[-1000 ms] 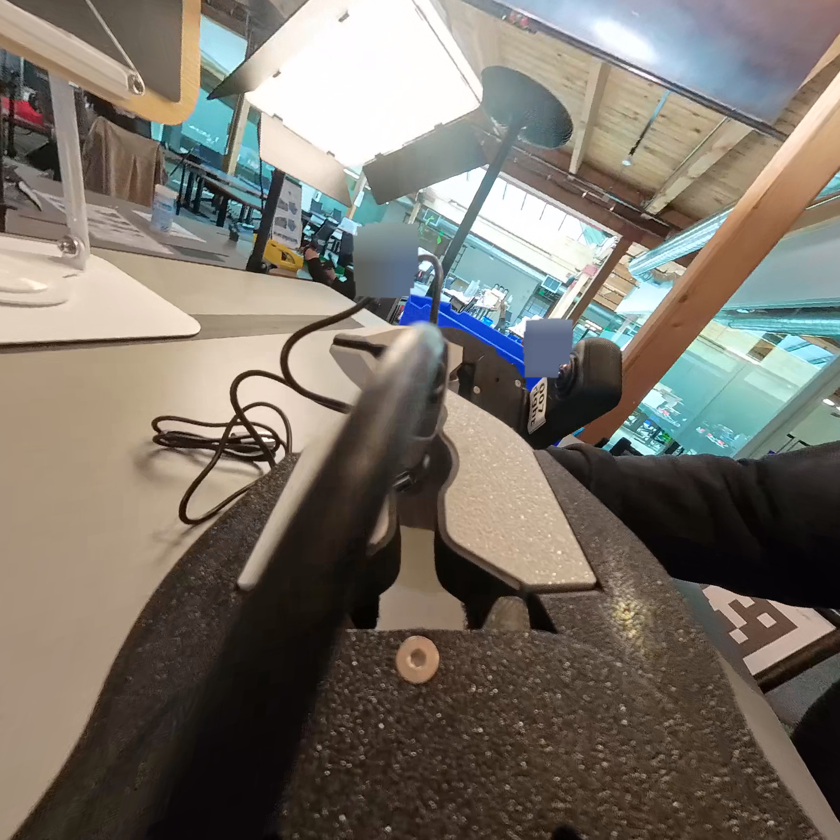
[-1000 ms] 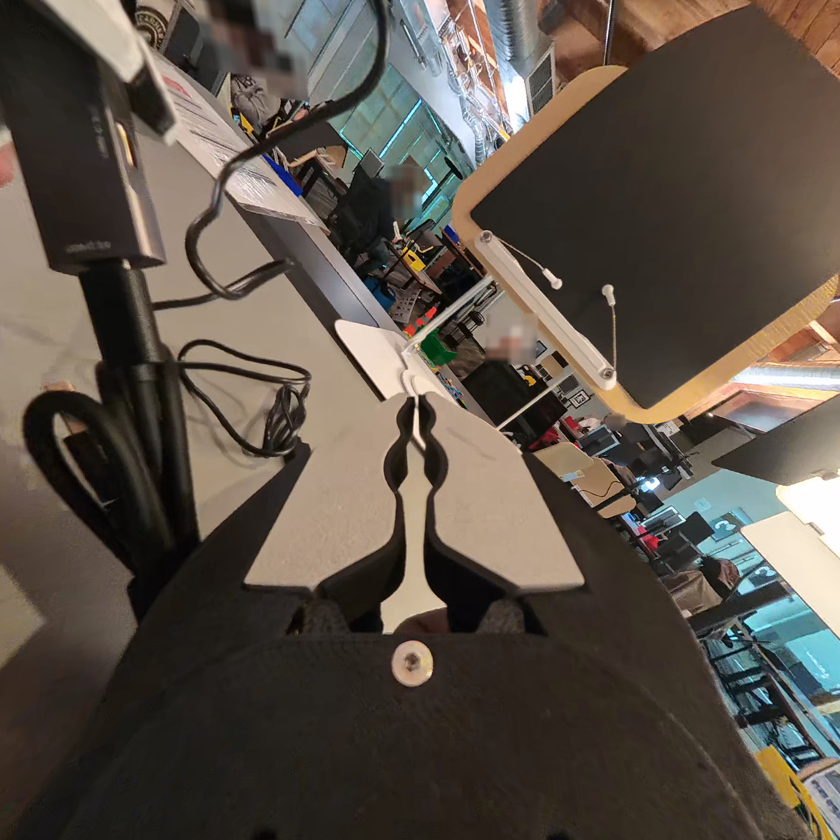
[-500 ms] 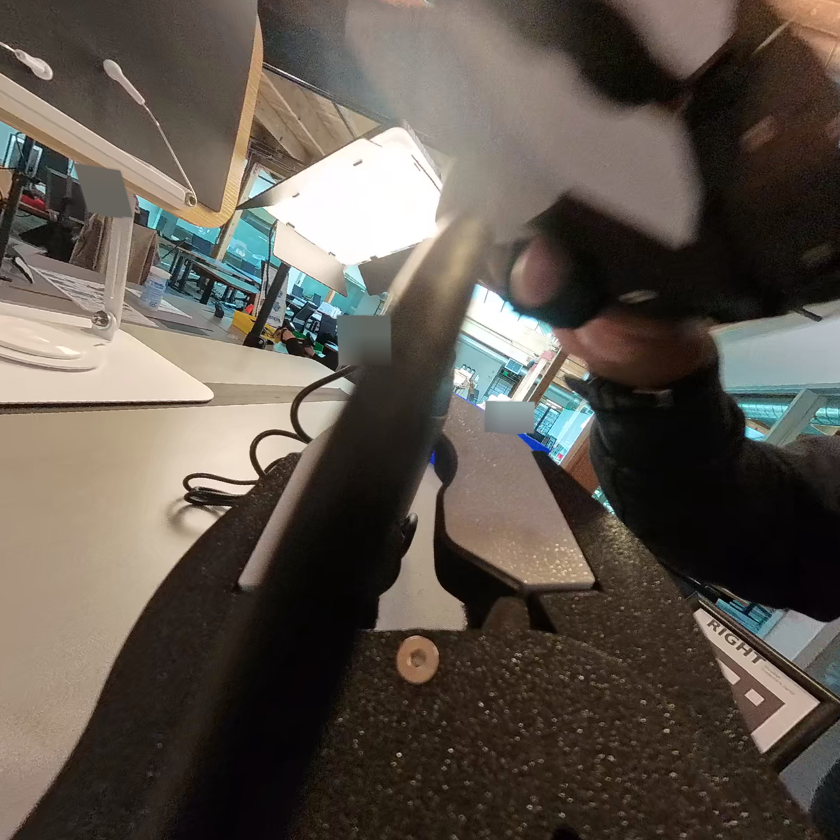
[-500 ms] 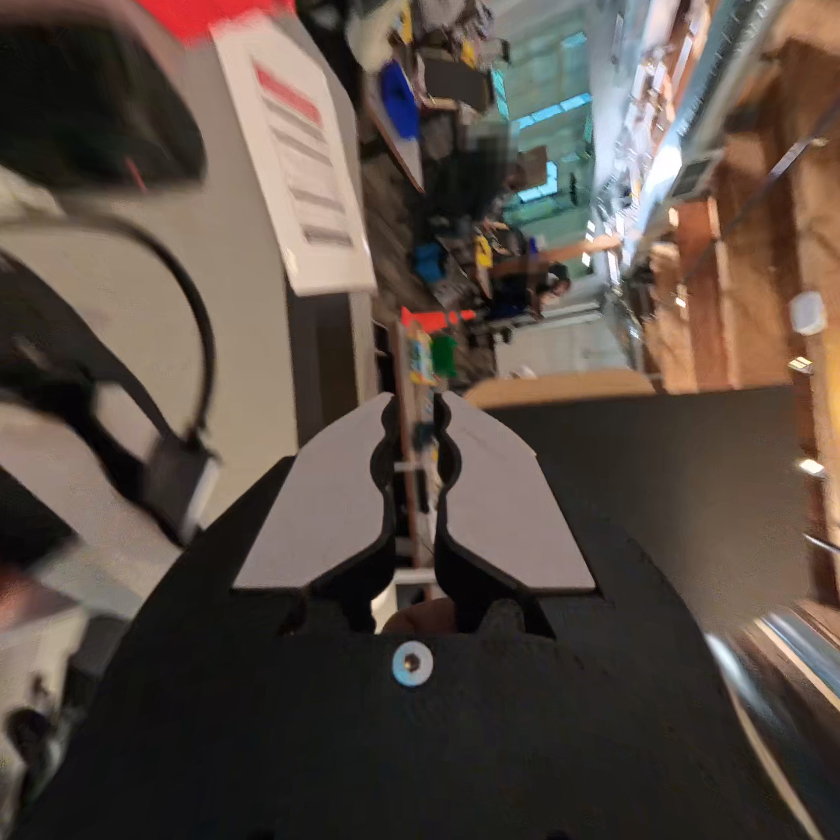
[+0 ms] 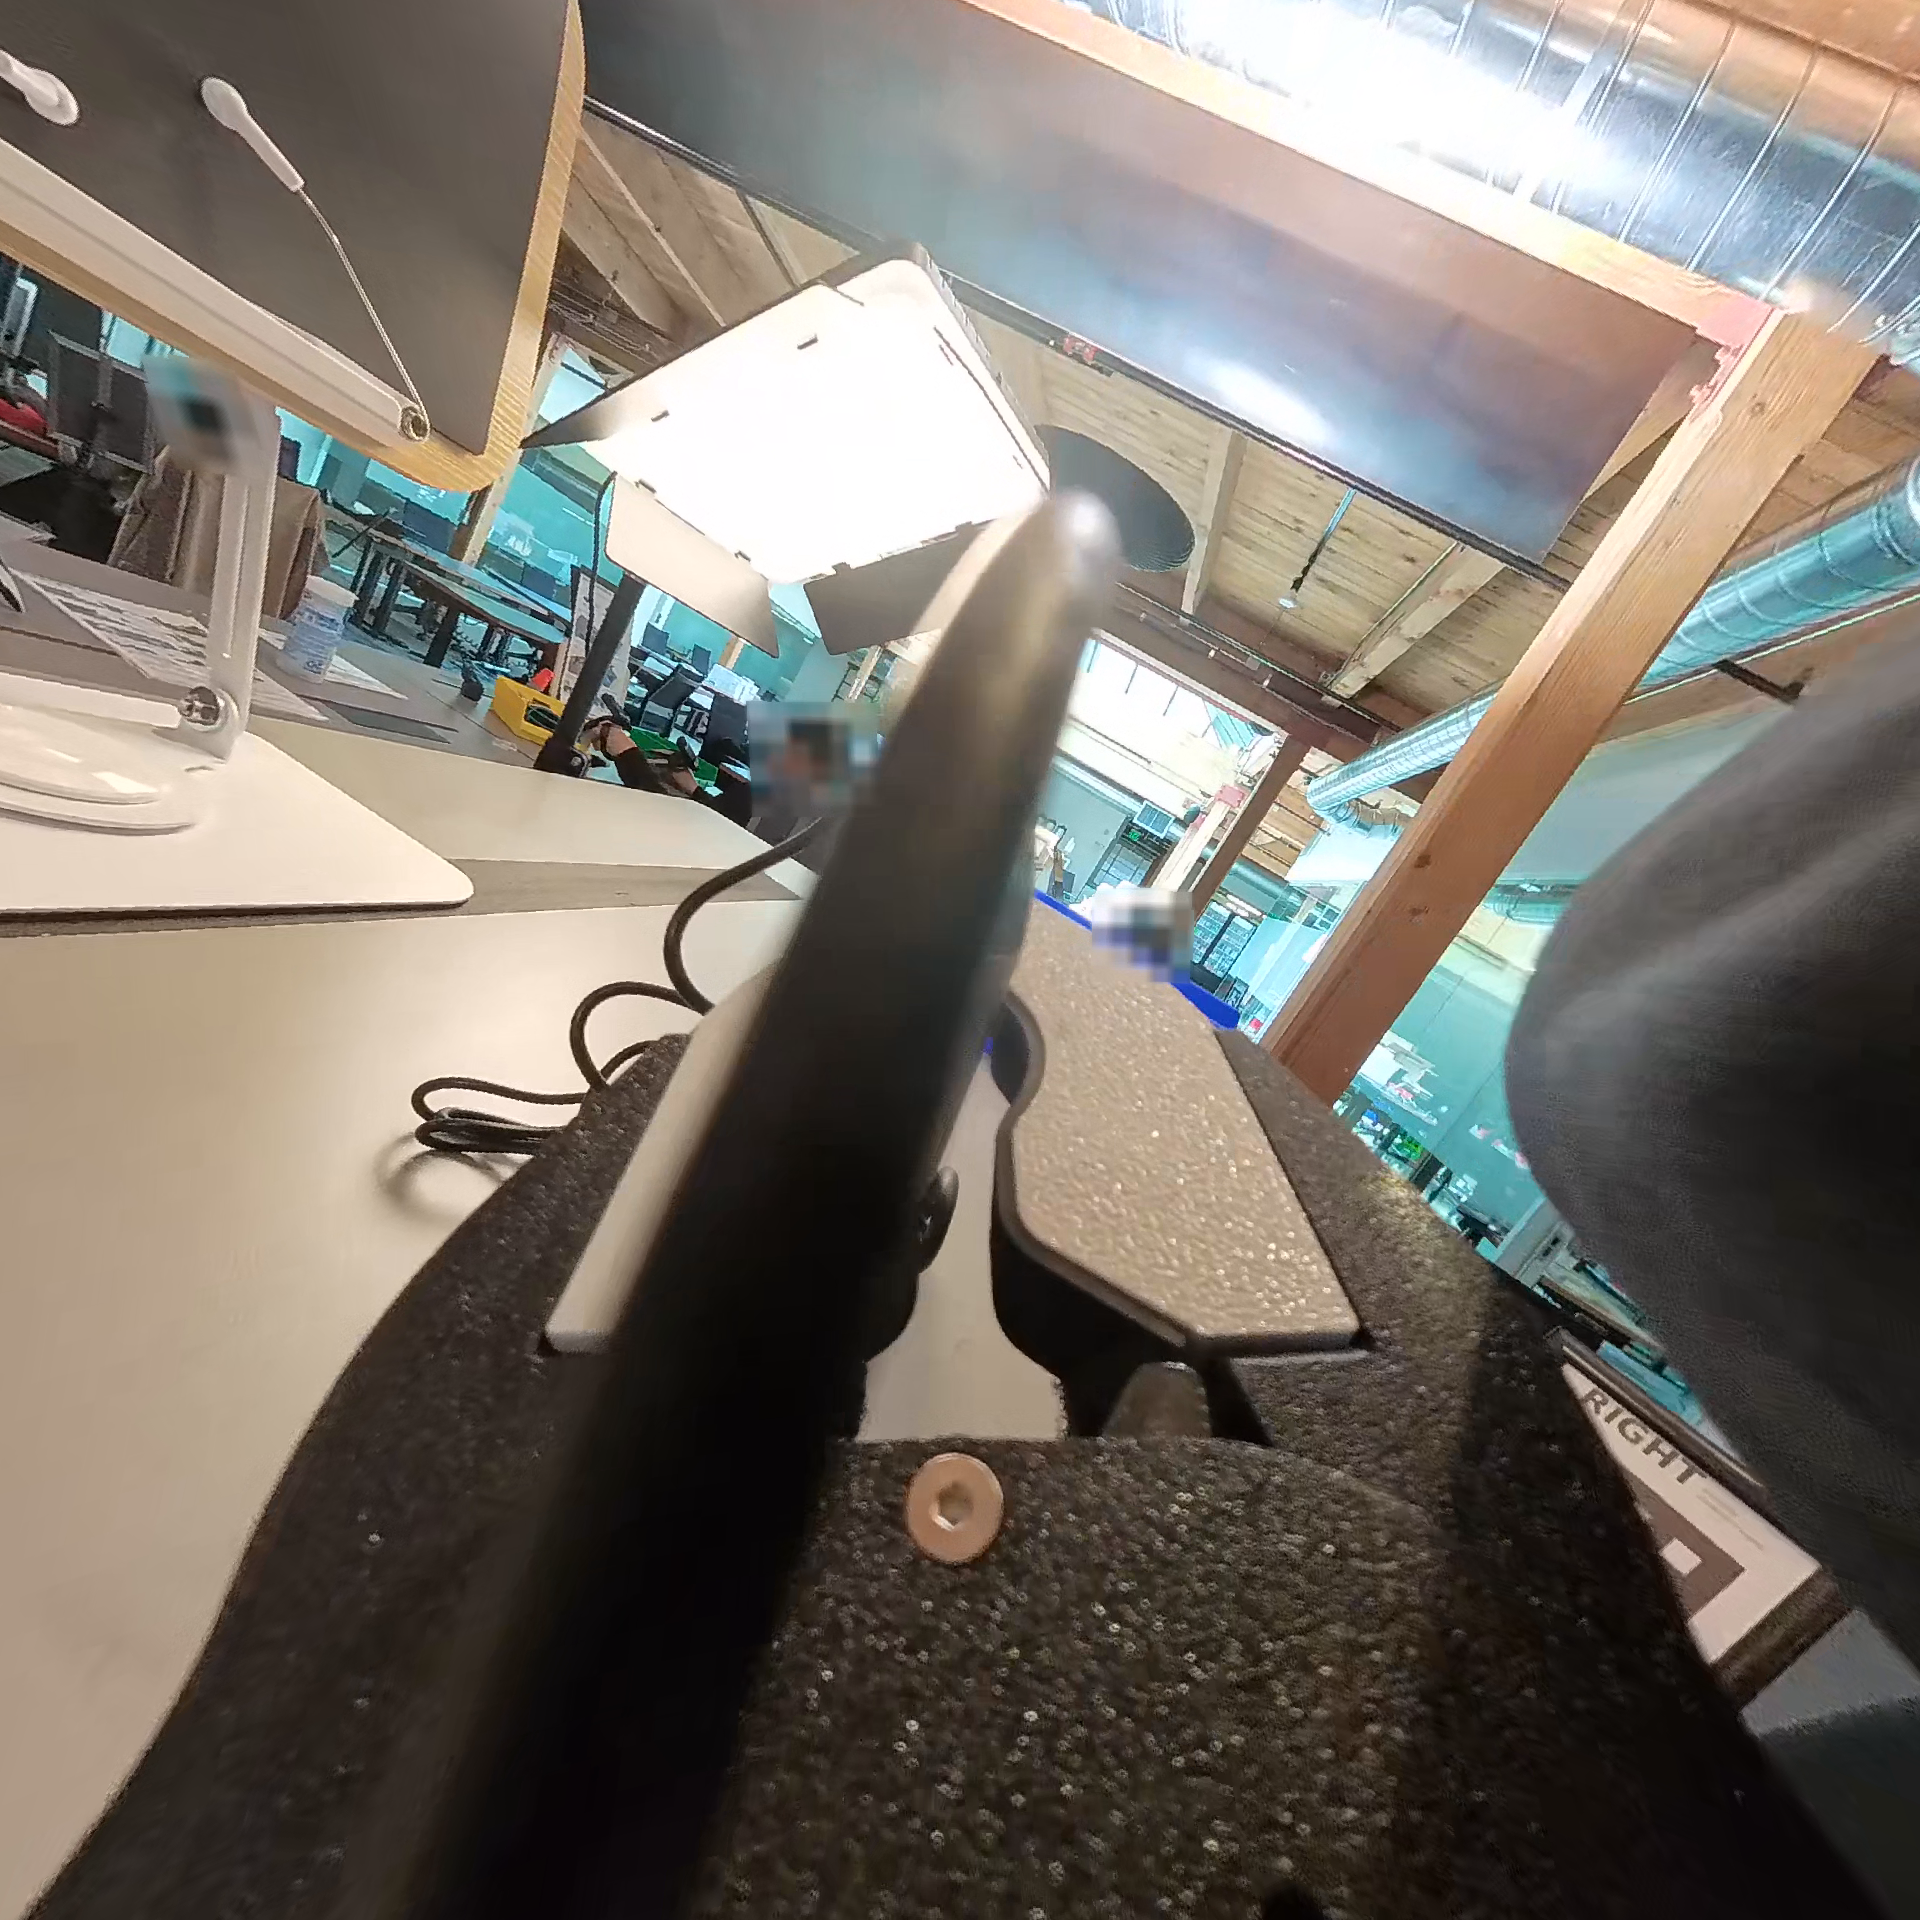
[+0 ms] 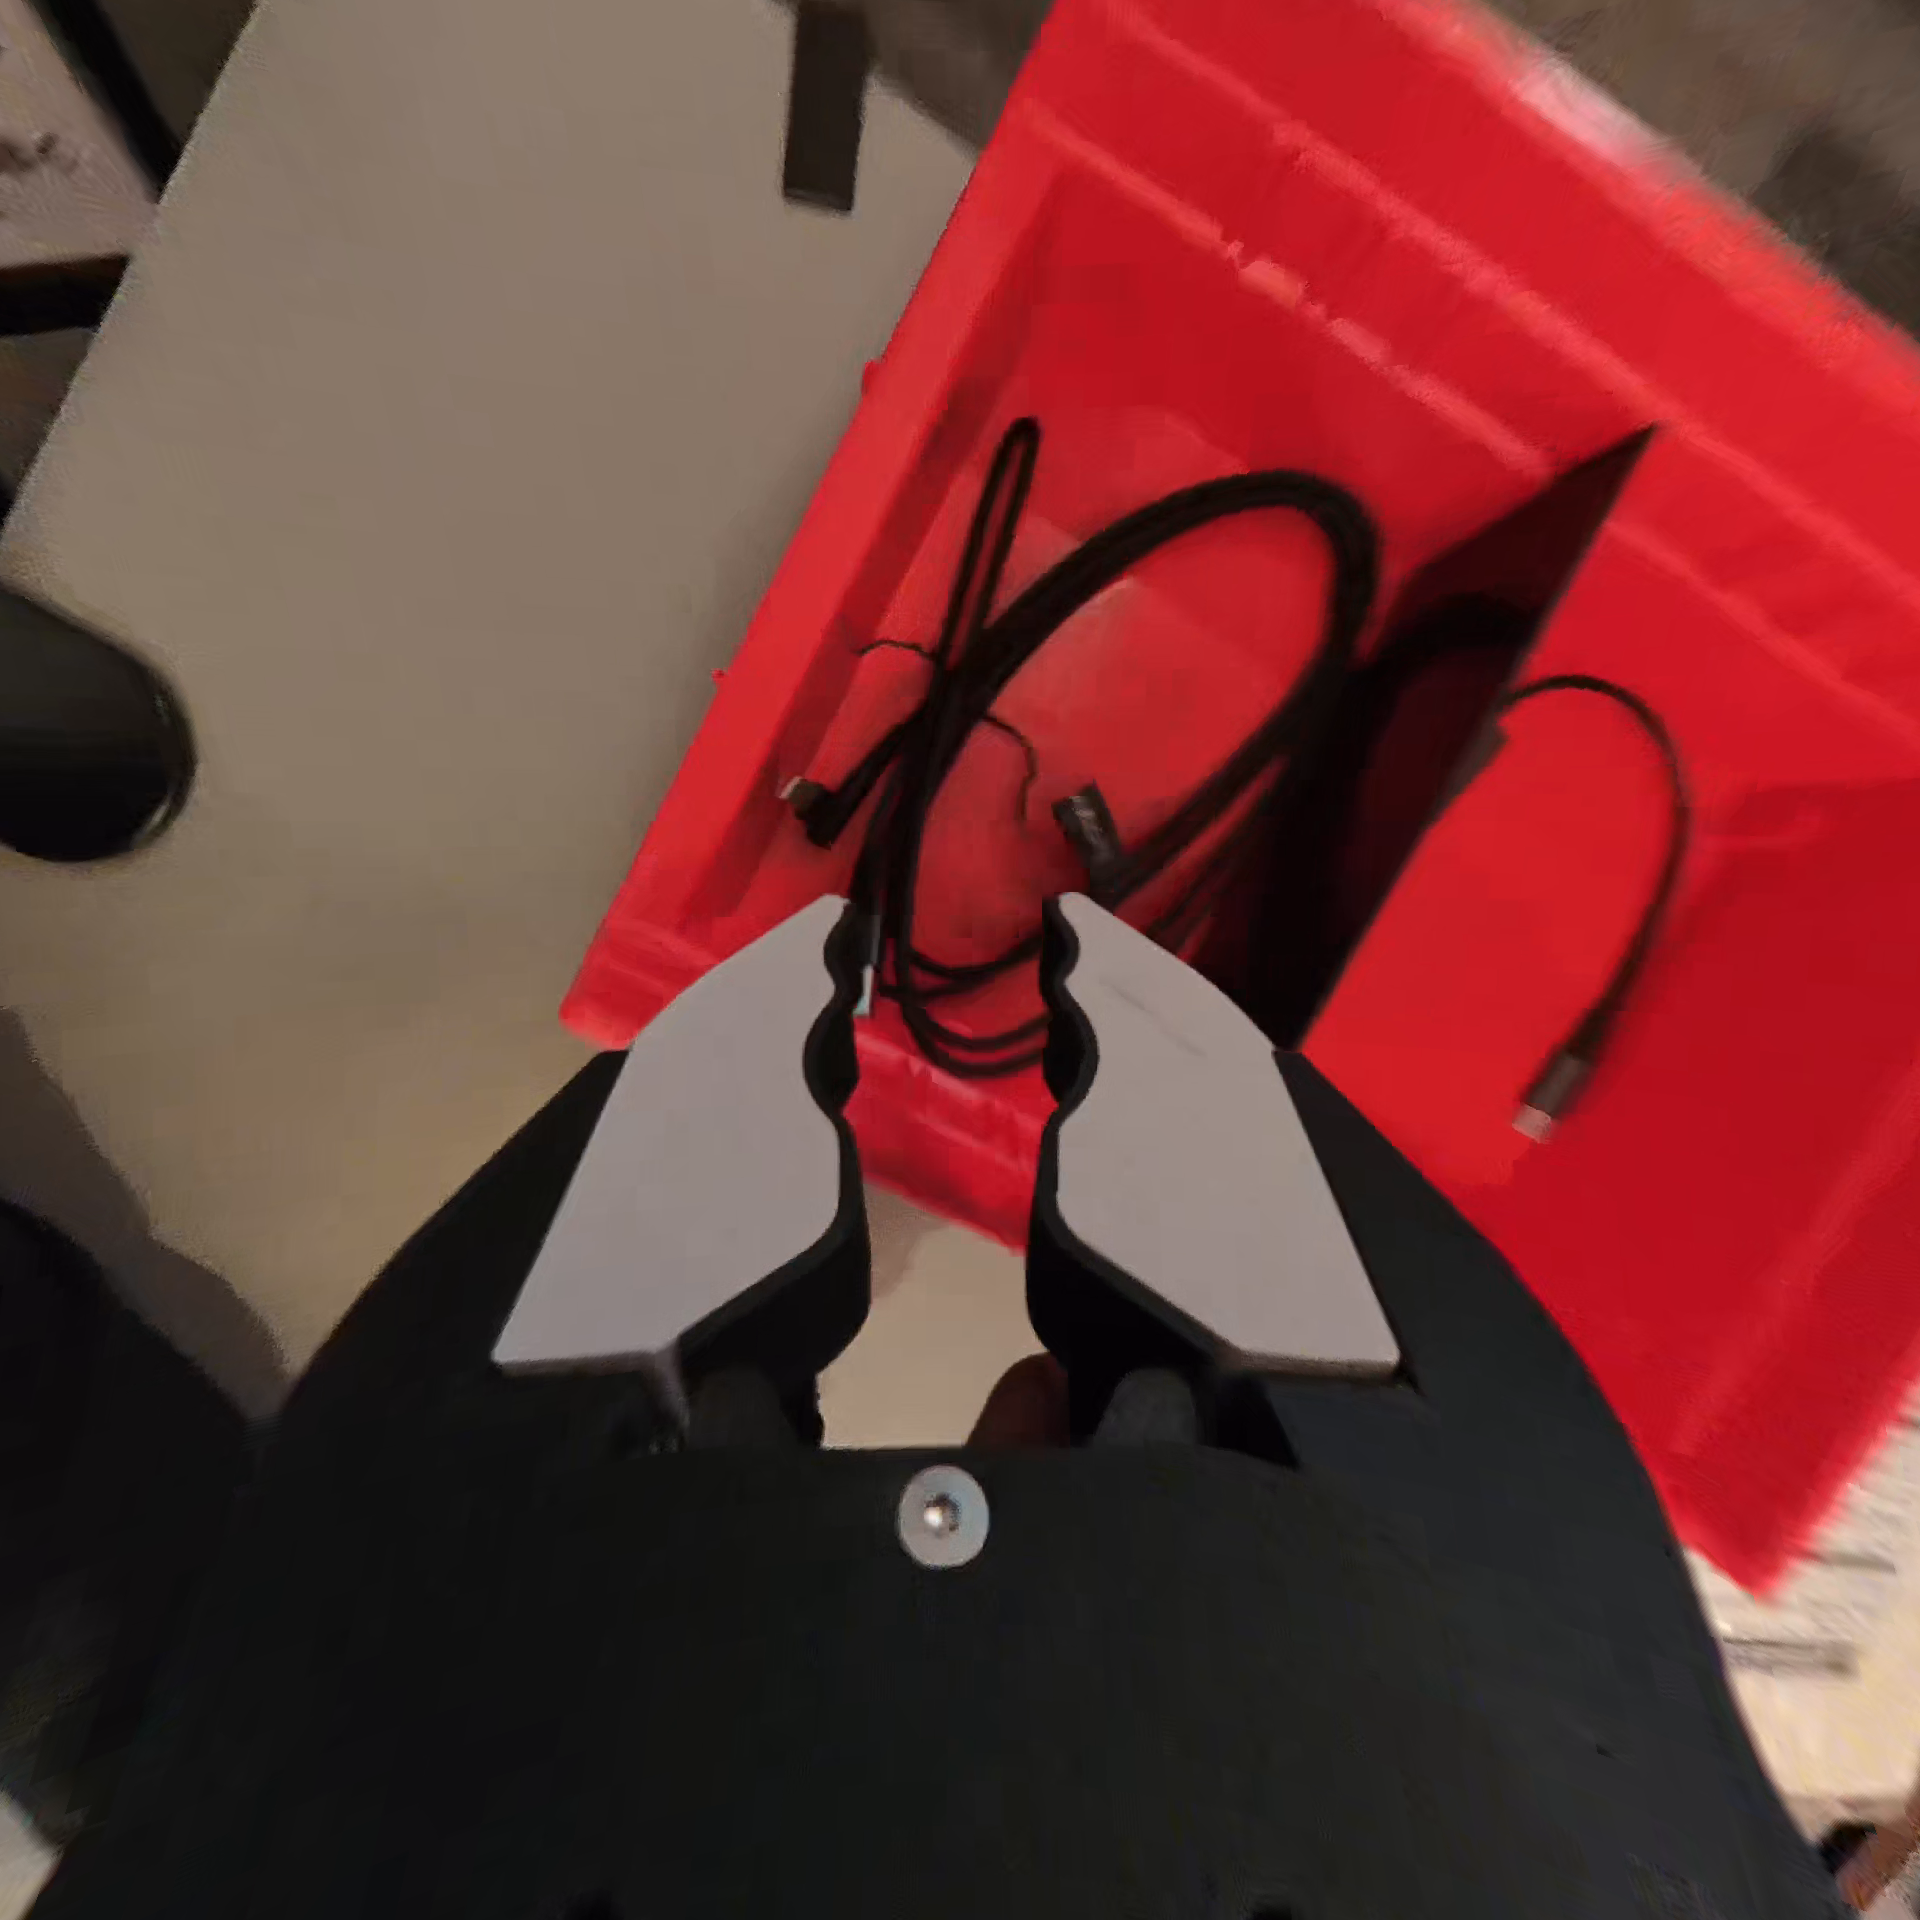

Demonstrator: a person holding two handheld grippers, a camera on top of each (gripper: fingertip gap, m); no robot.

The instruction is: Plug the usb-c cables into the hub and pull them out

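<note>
The left tool [image 5: 997,997] is clamped on a dark, slim hub [image 5: 831,1091], which rises at a slant out of the tool's grip toward the ceiling and blurs close to the camera. Behind it, a thin black cable [image 5: 582,1049] lies in loose loops on the pale grey surface [image 5: 208,1143]. A white stand base [image 5: 208,852] sits farther back on the left.

The right tool [image 6: 951,925] is released, its fingers spread with a clear gap, and points down over a red bin [image 6: 1351,364] resting at the edge of the pale surface. Inside the bin lies a tangled bundle of black usb-c cables [image 6: 1195,623] just beyond the fingertips. A black divider [image 6: 1455,707] separates them from a single black cable [image 6: 1642,831] in the next compartment.
</note>
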